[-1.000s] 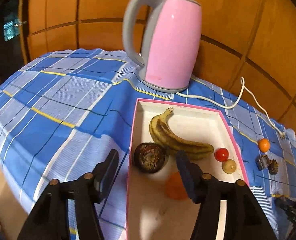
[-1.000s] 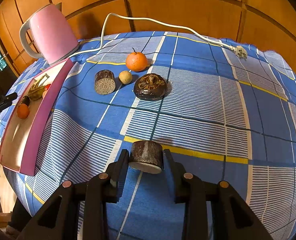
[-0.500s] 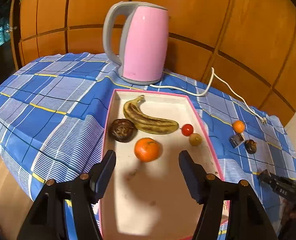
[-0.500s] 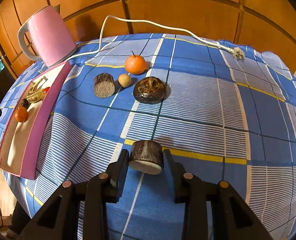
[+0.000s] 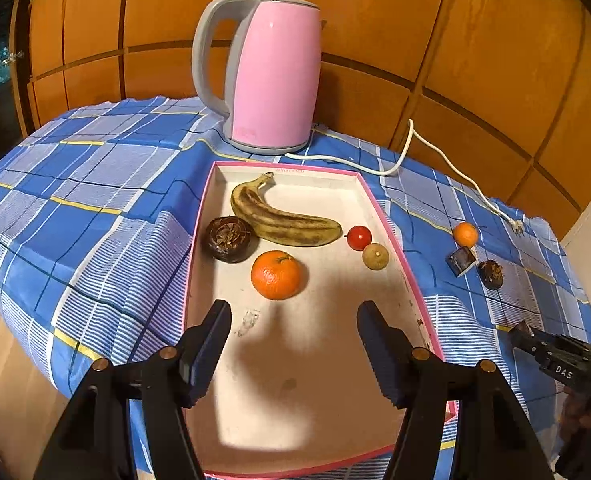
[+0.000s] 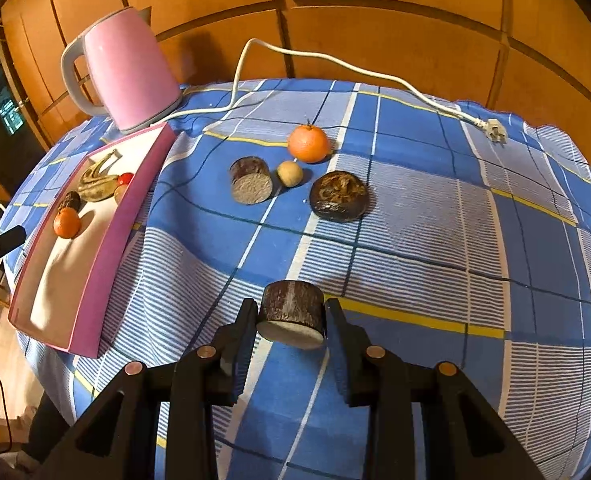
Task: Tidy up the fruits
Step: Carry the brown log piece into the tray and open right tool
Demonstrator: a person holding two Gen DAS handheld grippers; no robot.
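Note:
A pink-rimmed white tray (image 5: pixel 191 256) holds a spotted banana (image 5: pixel 283 220), a dark round fruit (image 5: pixel 228 238), an orange (image 5: pixel 276 275), a small red fruit (image 5: pixel 359 237) and a small tan fruit (image 5: pixel 375 256). My left gripper (image 5: pixel 294 312) stands open over the tray's near half, just short of the orange, with nothing between its fingers. My right gripper (image 6: pixel 291 312) is shut on a dark cylindrical fruit piece (image 6: pixel 291 302), held a little above the cloth. On the cloth beyond lie a second orange (image 6: pixel 308 144), a dark cut piece (image 6: pixel 251 180), a tan fruit (image 6: pixel 290 173) and a dark round fruit (image 6: pixel 338 196).
A pink kettle (image 5: pixel 271 76) stands behind the tray, and its white cord (image 6: pixel 335 64) trails across the blue checked cloth to a plug (image 6: pixel 493 130). Wooden panels close the back. The table edge drops off at left and front.
The left gripper has drawn back along the tray, away from the orange, which was blurred between its fingers and now rests on the tray floor. The right gripper has kept still with its piece.

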